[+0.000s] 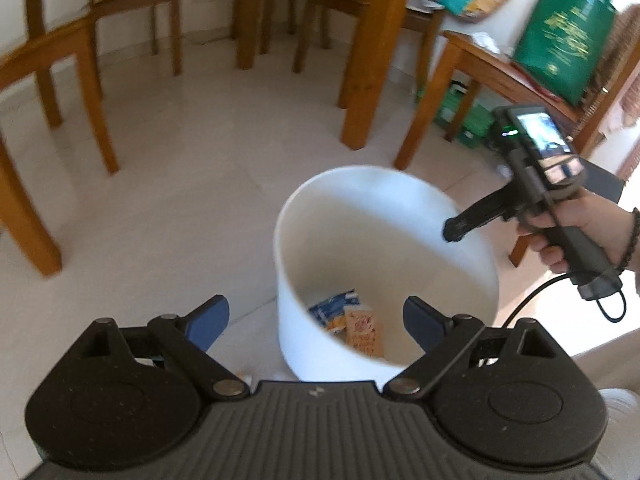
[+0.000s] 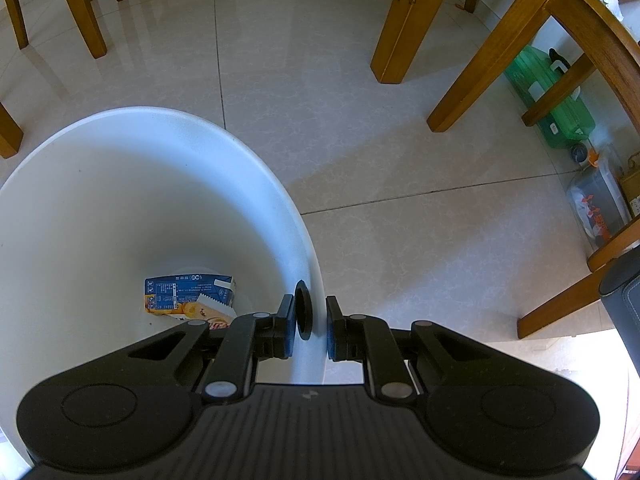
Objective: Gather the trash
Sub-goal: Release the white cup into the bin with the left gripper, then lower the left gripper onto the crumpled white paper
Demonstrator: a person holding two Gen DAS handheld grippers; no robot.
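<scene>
A white round bin [image 1: 384, 240] stands on the tiled floor. Inside it lie a blue carton [image 1: 334, 308] and an orange snack packet [image 1: 362, 330]. My left gripper [image 1: 316, 316] hangs above the bin's near rim, open wide, with nothing between its blue pads. My right gripper [image 1: 454, 232], held by a hand [image 1: 576, 224], points down at the bin's right rim. In the right wrist view my right gripper [image 2: 310, 320] is shut on the bin's wall [image 2: 120, 200], one finger inside and one outside, beside a black disc [image 2: 303, 312]. The carton [image 2: 180, 288] and packet [image 2: 214, 312] show at the bottom.
Wooden chair and table legs [image 1: 362, 92] ring the bin on the far side and left. A green bag [image 1: 564, 36] rests on a chair at the right. A green crate [image 2: 552, 96] and a clear plastic box [image 2: 600, 204] sit under furniture. A small scrap [image 1: 244, 376] lies on the floor.
</scene>
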